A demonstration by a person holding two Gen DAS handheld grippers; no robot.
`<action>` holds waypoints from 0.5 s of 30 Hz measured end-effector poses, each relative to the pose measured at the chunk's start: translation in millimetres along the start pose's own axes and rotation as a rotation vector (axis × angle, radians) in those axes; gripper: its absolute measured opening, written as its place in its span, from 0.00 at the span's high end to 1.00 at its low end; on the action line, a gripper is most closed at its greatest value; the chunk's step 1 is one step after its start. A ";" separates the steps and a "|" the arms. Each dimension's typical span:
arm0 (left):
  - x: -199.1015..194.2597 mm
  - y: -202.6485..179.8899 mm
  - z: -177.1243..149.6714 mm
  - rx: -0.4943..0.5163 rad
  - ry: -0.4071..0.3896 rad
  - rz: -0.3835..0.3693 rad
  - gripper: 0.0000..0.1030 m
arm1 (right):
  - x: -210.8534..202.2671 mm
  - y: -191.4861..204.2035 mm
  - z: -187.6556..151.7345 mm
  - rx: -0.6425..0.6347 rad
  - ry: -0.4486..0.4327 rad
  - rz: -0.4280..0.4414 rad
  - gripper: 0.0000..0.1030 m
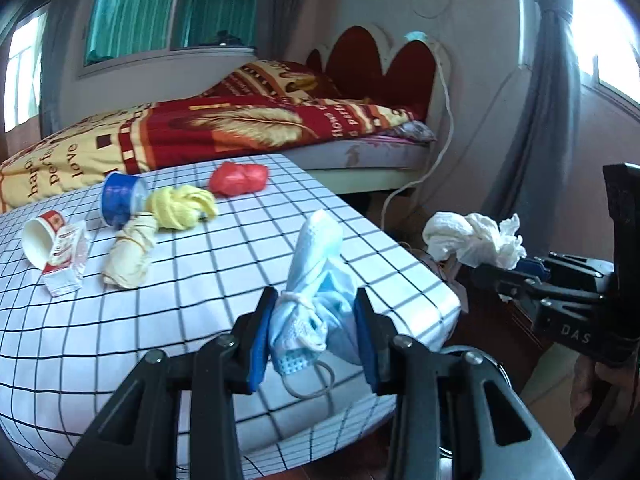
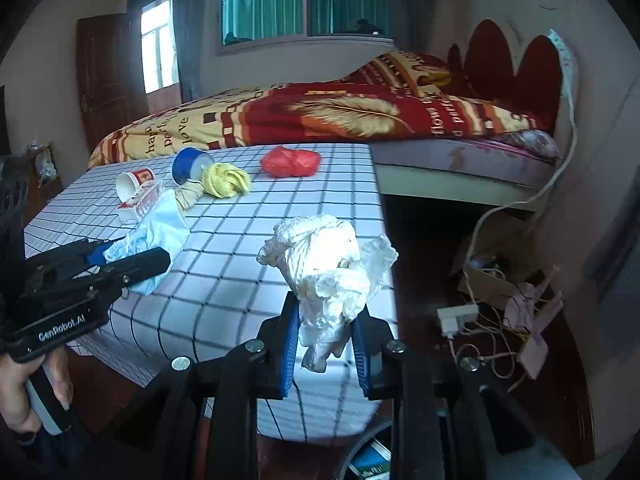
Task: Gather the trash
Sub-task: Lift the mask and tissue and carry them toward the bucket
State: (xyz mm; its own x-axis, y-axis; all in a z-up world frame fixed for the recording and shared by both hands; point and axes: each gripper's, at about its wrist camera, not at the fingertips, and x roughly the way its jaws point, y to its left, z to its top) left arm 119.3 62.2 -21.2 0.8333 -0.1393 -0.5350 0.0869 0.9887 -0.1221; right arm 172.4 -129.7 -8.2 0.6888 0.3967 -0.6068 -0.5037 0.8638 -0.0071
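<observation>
My left gripper point(image 1: 314, 338) is shut on a crumpled blue face mask point(image 1: 320, 280), held above the checked table point(image 1: 192, 320) near its front right corner. My right gripper point(image 2: 326, 338) is shut on a wad of white tissue point(image 2: 332, 260), held beyond the table's right edge. Both also show in the other view: the tissue point(image 1: 472, 240) and the mask point(image 2: 156, 232). On the table lie a red bag point(image 1: 238, 178), a yellow wad point(image 1: 182, 208), a blue cup point(image 1: 118, 198), a beige wad point(image 1: 130, 254), a white paper cup point(image 1: 38, 240) and a small carton point(image 1: 64, 264).
A bed with a red and yellow blanket point(image 1: 200, 132) stands behind the table. A power strip and tangled cables point(image 2: 480, 320) lie on the floor at right. The rim of a bin point(image 2: 368, 460) shows below my right gripper.
</observation>
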 end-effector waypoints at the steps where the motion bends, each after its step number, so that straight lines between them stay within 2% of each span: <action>1: -0.1 -5.2 -0.5 0.006 0.002 -0.007 0.62 | -5.4 -5.0 -4.6 0.008 -0.001 -0.011 0.75; 10: 1.6 -45.2 -7.6 0.054 0.025 -0.068 0.62 | -46.3 -46.5 -43.2 0.111 -0.023 -0.090 0.75; 15: 5.3 -64.2 -12.1 0.080 0.041 -0.098 0.62 | -54.4 -62.5 -60.5 0.152 -0.010 -0.116 0.75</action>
State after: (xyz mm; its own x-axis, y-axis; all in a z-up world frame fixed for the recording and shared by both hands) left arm 111.5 -2.8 -26.3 0.7958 -0.2364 -0.5576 0.2116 0.9712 -0.1097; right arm 134.9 -224.0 -22.9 0.7428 0.2942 -0.6013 -0.3369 0.9405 0.0441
